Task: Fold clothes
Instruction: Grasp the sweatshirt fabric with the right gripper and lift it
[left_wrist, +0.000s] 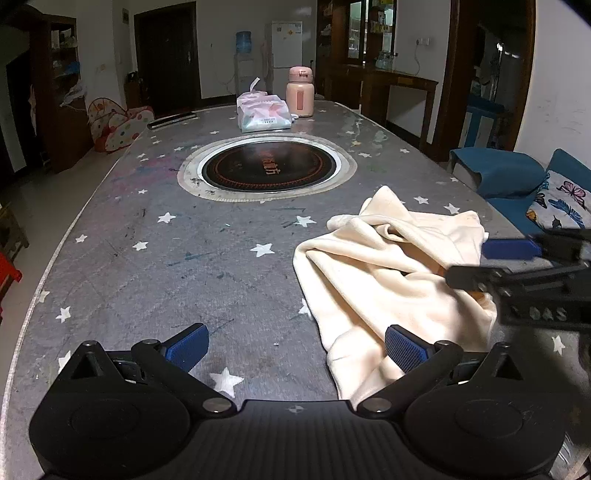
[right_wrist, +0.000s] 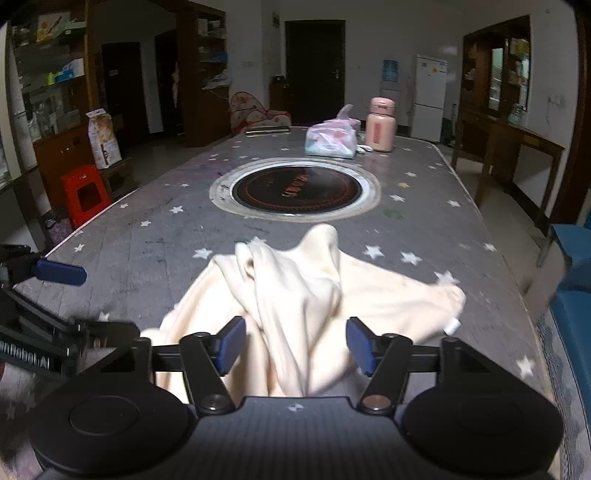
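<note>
With both the right gripper (right_wrist: 295, 345) and left gripper (left_wrist: 295, 347) standing apart and clamping nothing, the crumpled cream garment (right_wrist: 295, 295) may bunch rather than lift cleanly if several loose folds get pinched together

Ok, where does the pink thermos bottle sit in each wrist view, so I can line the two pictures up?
Left wrist: pink thermos bottle at top centre, on the table's far end, right of the tissue pack.
Right wrist: bottle upper right of centre, again right of the pack.
Shared landmark: round cooktop.
</note>
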